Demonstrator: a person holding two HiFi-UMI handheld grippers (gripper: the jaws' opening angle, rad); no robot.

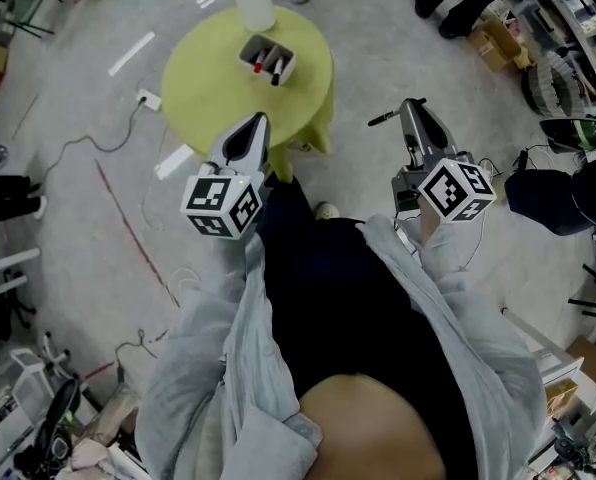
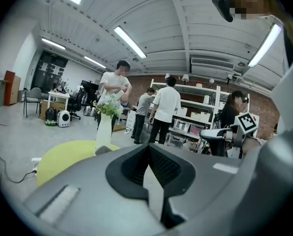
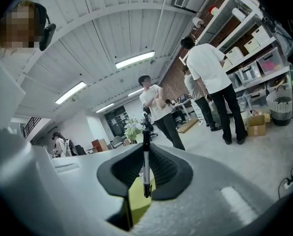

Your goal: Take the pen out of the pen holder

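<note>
Clamped in right gripper (image 3: pixel 145 149): slim black-and-silver pen (image 3: pixel 145 166), clear right of round yellow-green table (image 1: pixel 208 78) edge, over open grey floor (image 1: pixel 378 58); left gripper (image 2: pixel 149 149) jaws together, empty

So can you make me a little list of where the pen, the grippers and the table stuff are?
right gripper: shut on a black pen, off to the side of the table
left gripper: shut, empty, by the table's near edge
pen holder: on the yellow-green table, more pens inside
vase: behind the pen holder
</note>
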